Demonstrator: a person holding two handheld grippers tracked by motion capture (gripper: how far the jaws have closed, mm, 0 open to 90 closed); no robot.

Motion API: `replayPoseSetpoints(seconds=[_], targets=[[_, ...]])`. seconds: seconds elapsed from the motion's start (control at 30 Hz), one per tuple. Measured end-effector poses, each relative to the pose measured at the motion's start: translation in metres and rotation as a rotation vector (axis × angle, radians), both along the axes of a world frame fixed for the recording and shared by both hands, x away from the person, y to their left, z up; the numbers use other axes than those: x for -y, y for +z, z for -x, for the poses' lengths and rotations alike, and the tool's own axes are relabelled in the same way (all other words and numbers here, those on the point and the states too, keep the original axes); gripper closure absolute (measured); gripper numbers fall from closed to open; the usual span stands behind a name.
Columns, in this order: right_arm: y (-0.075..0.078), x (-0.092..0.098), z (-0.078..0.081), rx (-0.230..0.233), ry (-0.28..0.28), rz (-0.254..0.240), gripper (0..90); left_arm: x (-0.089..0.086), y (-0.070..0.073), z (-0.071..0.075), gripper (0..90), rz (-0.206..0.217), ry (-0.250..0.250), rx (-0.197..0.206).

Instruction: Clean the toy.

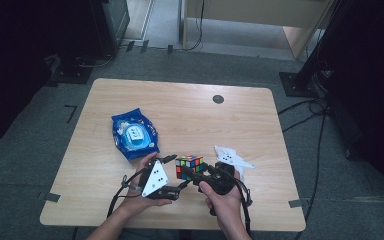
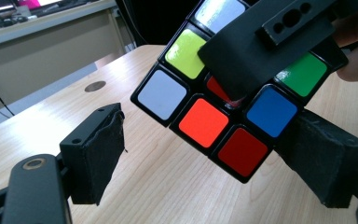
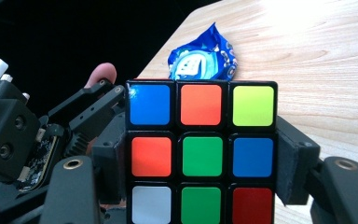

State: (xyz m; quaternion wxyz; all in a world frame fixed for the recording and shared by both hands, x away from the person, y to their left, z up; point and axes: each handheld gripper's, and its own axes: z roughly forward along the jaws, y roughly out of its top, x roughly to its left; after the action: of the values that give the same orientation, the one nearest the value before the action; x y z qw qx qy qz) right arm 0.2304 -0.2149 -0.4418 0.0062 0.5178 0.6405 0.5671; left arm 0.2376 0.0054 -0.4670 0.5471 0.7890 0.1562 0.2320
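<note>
A scrambled Rubik's cube is held just above the wooden table near its front edge. My right gripper comes in from the right and is shut on it. In the right gripper view the pads press on both sides of the cube. My left gripper sits to the cube's left, open. In the left gripper view its jaws stand wide around the cube; the left pad is well clear and the right pad lies close by a lower corner. The right gripper's jaw covers part of the cube's face.
A blue snack bag lies on the table left of and behind the cube, and also behind the cube in the right gripper view. A dark round grommet sits near the table's far edge. The person's hands reach in over the front edge.
</note>
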Motion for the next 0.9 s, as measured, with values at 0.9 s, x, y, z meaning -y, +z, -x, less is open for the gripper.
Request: replayPoseSetpoints(seconds=[0.9], targets=[[-0.003, -0.004, -0.004, -0.028, 0.069, 0.053, 34.1, 0.007, -0.002, 0.010, 33.8, -0.071, -0.038, 0.077]])
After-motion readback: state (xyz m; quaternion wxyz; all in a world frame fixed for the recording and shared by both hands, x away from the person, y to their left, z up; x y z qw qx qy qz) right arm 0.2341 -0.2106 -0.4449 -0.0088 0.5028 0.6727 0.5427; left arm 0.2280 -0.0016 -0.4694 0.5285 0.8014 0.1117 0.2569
